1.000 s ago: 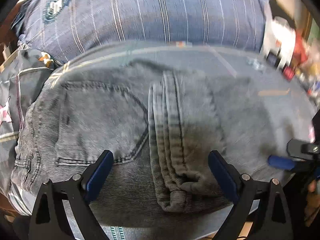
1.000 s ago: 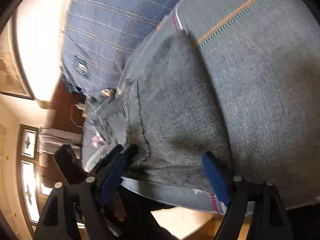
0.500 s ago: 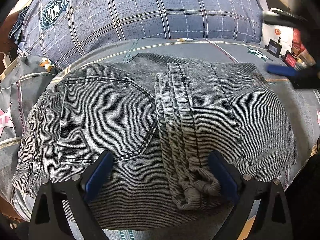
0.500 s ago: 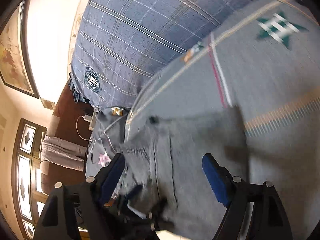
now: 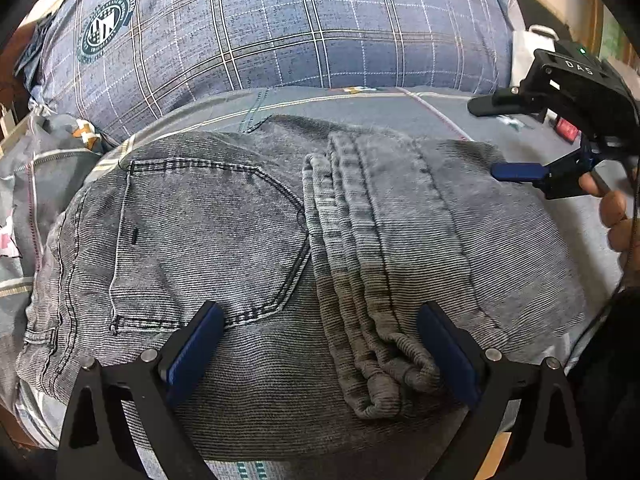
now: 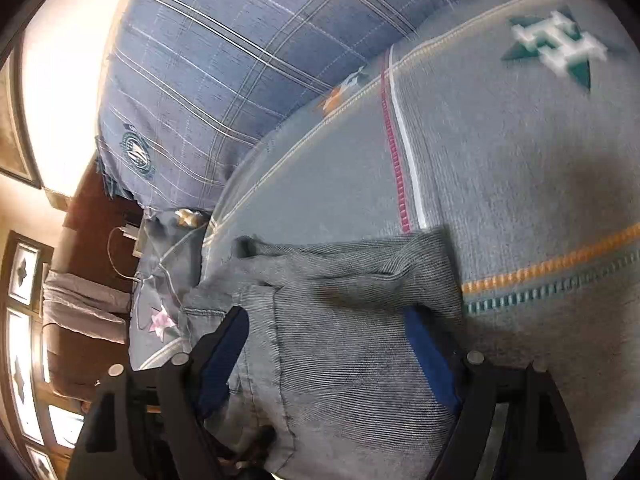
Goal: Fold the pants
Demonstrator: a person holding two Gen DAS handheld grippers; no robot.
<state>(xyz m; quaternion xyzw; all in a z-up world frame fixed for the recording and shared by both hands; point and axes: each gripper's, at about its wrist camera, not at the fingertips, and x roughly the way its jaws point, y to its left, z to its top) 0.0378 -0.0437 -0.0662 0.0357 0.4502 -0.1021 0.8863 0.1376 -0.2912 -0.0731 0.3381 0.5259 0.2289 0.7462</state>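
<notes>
Pants (image 5: 248, 240), grey denim, lie folded into a compact block on the bed (image 5: 460, 120), in front of the blue plaid pillow (image 5: 280, 28). Back pocket (image 5: 208, 240) faces up on the left half; stacked leg hems (image 5: 360, 280) form a ridge running from near edge to far edge, just right of centre. Long axis of the block runs left to right in the left wrist view. Left gripper (image 5: 320, 344) hovers at the near edge, pitched down, its jaws wide with nothing between them and straddling both pocket and hem ridge; whether the pads touch the cloth is hard to tell. Right gripper (image 5: 520, 136) shows off the right end, held in a hand (image 5: 616, 212), its jaws likewise spread wide and empty. From its own camera, right gripper (image 6: 328, 356) frames the right end of the pants (image 6: 340, 320), the cloth lying directly ahead. Left gripper is probably the nearer to the block's middle; any further fold would turn across the long axis.
</notes>
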